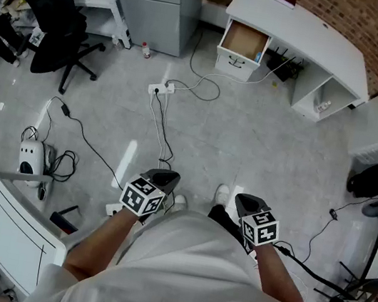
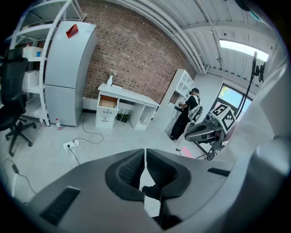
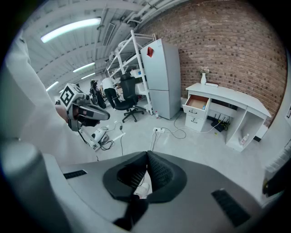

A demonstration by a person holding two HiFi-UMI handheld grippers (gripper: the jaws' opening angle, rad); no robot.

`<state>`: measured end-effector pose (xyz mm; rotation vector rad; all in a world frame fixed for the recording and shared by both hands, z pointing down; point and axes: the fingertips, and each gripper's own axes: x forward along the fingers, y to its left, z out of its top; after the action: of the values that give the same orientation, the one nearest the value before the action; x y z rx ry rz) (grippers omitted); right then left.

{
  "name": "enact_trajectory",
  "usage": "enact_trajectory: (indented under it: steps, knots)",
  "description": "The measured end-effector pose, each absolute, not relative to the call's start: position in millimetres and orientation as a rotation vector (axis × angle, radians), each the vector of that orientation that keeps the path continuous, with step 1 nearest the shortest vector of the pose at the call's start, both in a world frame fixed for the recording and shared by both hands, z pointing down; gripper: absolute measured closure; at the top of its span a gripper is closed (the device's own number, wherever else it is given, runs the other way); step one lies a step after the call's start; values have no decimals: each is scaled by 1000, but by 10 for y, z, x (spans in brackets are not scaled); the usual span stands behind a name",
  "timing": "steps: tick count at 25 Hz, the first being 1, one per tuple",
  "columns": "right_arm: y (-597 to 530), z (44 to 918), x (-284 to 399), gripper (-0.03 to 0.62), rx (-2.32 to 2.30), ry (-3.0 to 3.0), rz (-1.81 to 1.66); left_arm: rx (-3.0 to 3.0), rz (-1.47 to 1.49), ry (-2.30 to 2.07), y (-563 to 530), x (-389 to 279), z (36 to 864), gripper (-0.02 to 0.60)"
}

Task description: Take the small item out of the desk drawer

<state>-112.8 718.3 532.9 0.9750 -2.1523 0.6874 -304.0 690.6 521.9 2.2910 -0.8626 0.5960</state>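
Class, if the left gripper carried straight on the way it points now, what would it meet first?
Probably the grey floor, well short of the white desk, as the left gripper tilts downward; depth is unclear.

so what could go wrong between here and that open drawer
A power strip and loose cables lie on the floor on the way to the desk: a trip risk. The left gripper and right gripper are both shut, so one must open before reaching into the open drawer. The small item can't be made out from here.
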Motion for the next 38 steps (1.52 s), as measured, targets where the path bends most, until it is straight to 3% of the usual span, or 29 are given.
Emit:
enact_trajectory:
  steps: [8,18,22,33,38]
  knots:
    - [7064,5314,-1143,565,1015,-2149,663,2306,587,-840,6775,-3051,5298,549]
    - [6297,5334,-627,562,1047,-2153,695,2309,630,-830,6023,-2496,5276,549]
    - [5656,5299,-242,492,1047,-2182,697,2306,675,-862,5448,-2104,5195,549]
    - [4299,5553,893,496,990,-2210,757,2326,757,-890,3898,-835,5025,549]
    - [3867,5635,1043,500,1000,-2200,794,2313,764,-876,3455,-602,5027,548]
